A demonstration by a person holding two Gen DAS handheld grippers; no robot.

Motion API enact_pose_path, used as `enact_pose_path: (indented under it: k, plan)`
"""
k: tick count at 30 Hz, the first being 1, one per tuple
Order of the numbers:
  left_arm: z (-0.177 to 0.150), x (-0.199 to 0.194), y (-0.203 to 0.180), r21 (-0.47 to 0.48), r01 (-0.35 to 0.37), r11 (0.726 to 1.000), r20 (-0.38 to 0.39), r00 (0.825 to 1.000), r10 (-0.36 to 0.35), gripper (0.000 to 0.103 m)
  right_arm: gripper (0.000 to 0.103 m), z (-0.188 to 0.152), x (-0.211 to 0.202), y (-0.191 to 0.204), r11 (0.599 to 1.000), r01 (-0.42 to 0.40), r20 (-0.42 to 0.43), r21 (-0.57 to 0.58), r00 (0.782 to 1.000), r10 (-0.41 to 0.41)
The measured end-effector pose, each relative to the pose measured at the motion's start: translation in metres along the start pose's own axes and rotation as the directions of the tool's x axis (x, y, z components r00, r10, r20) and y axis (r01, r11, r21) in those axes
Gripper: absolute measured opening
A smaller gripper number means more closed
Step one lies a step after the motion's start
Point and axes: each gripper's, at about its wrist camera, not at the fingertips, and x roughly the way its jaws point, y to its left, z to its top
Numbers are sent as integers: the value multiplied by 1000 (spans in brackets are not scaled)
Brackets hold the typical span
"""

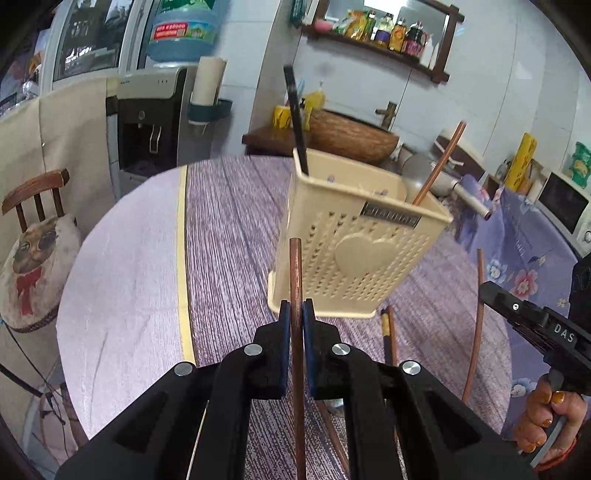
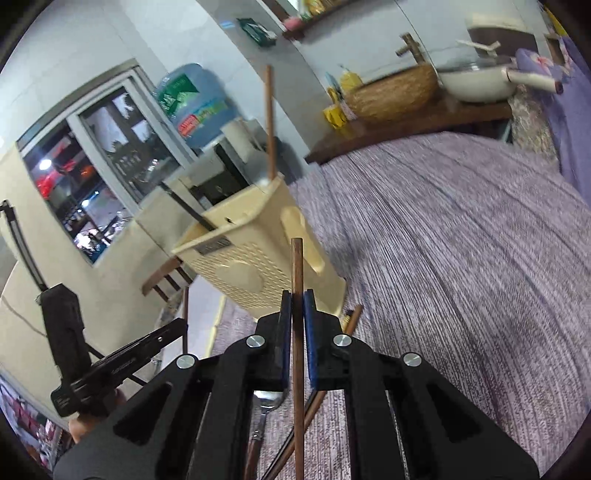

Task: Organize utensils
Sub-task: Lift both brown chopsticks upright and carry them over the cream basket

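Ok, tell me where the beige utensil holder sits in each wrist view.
Left wrist: beige utensil holder stands centre-right on the purple tablecloth, beyond the left tool.
Right wrist: it sits left of centre, leaning, beyond the right tool.
Shared landmark: the blue water jug behind.

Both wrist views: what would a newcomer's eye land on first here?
Each gripper, left and right, is clamped on a brown chopstick standing upright between its fingers. Just beyond stands the beige perforated utensil holder on the purple tablecloth, already holding two utensils.
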Motion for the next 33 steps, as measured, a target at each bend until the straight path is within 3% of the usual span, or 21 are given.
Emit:
enact_pose_path:
  k: [7,15,33]
  plan:
    - [9,-24,-1,26,33,999,67,997,-35,8,8,5,-39,28,991,-39,47,-125,998,45]
    - [14,-49,1,40,59,997,129,990,-64,7,8,13,-60,40,983,-57,81,-172,994,72]
    - [31,-71,-1,62,61,996,201,977,-72,7,8,35,-64,62,964,-75,102,-256,989,105]
